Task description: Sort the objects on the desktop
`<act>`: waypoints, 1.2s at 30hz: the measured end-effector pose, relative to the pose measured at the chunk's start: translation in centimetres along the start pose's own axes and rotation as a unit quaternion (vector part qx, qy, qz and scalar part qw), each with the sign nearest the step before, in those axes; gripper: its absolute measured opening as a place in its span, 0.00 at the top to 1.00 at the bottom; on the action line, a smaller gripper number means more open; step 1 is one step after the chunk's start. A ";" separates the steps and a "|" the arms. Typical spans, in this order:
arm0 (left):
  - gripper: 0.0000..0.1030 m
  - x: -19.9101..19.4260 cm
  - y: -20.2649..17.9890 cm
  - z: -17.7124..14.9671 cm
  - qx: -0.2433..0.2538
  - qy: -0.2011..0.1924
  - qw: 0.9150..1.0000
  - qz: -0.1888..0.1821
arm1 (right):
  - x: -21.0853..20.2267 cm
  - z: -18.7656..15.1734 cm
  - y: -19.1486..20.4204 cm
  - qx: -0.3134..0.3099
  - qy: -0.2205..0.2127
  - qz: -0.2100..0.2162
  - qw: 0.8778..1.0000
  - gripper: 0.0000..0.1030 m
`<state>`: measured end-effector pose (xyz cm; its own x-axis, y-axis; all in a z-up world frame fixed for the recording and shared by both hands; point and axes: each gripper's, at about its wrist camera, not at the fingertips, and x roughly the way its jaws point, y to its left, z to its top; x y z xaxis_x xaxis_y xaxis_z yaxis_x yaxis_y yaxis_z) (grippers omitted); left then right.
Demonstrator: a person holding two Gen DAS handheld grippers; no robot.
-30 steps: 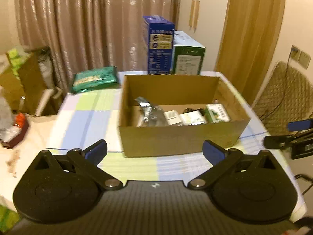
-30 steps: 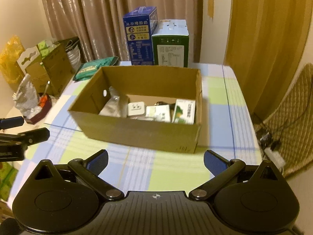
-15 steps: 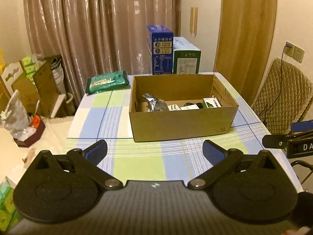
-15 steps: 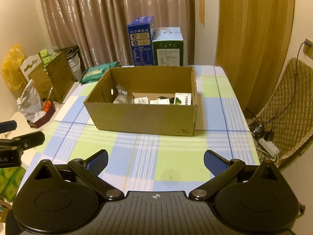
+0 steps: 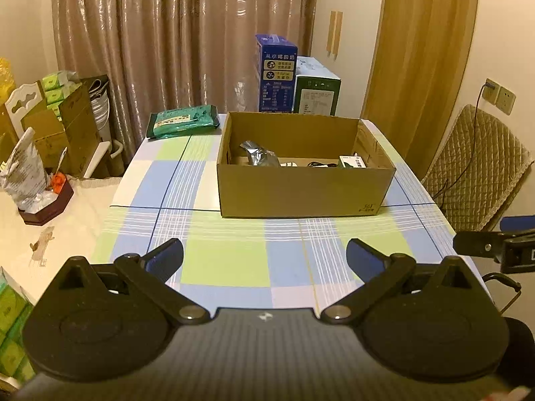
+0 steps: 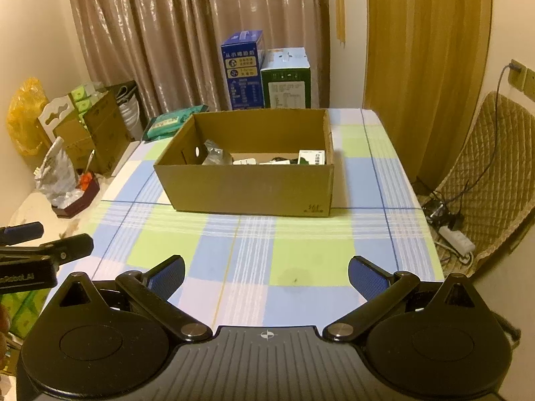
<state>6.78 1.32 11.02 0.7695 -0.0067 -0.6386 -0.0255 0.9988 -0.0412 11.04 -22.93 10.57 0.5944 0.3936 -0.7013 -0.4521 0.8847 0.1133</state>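
Note:
An open cardboard box stands on the checked tablecloth, also in the right wrist view. Inside lie a silver foil pouch, white items, a black cable and a green-and-white carton. My left gripper is open and empty, well back from the box over the table's near part. My right gripper is open and empty, equally far back. Each gripper shows at the edge of the other's view: the right one, the left one.
A green packet lies at the table's far left. A blue carton and a green carton stand behind the box. A padded chair is right of the table. Bags and boxes crowd the left.
Both grippers have pulled back and away from the box, which now looks smaller and farther. Both stay open and empty.

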 end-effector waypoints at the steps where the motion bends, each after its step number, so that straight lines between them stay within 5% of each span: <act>1: 0.01 -0.1 0.0 0.0 0.001 -0.001 1.000 0.001 | -0.1 -0.1 0.1 0.001 0.000 0.001 1.000 0.02; 36: 0.01 0.1 -0.7 -0.3 0.009 0.003 1.000 0.009 | -1.1 -0.7 -0.2 0.014 -0.012 -0.001 1.000 0.02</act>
<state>6.66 0.62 10.78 0.7654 0.0109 -0.6435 -0.0272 0.9995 -0.0154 10.00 -23.74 10.82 0.6116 0.3973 -0.6842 -0.4328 0.8919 0.1310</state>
